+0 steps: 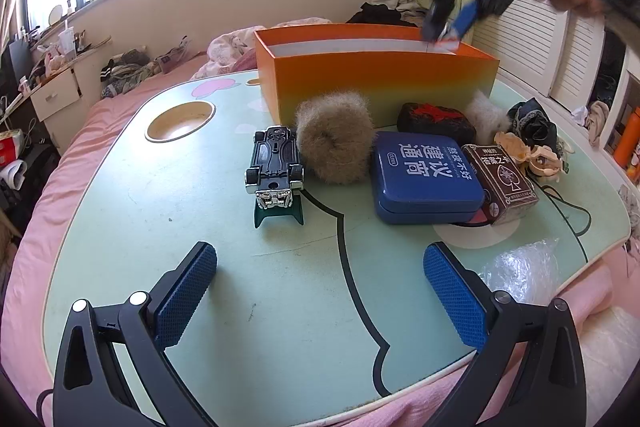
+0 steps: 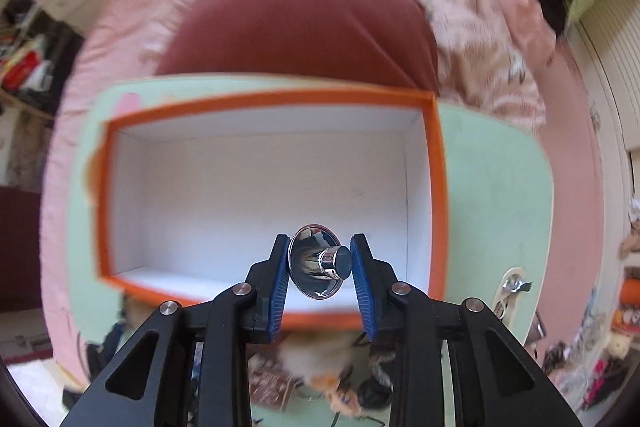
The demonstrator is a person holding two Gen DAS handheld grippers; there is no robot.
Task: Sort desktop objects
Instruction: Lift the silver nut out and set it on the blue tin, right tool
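Note:
A chrome knob-like piece [image 2: 320, 261] with a flared disc and a dark cap sits between the blue pads of my right gripper [image 2: 320, 267], which is shut on it. The gripper points steeply down over the near edge of the open orange box [image 2: 436, 187]; the box's white inside holds nothing. From the left wrist view, the right gripper [image 1: 448, 27] hovers blurred over the box [image 1: 360, 83]. My left gripper [image 1: 320, 267] stands wide open and holds nothing, low over the mint-green table [image 1: 280, 307]. Ahead of it lie an upside-down toy car [image 1: 274, 163] and a brown fur ball [image 1: 334, 139].
Right of the fur ball lie a blue tin [image 1: 426, 175], a card box [image 1: 500, 179], a black-and-red item [image 1: 434, 121], white fluff [image 1: 486, 117], dark cloth [image 1: 532, 125] and a cream flower clip [image 1: 528, 155]. Crinkled plastic [image 1: 520, 267] lies front right. A cup hole [image 1: 180, 121] is at back left.

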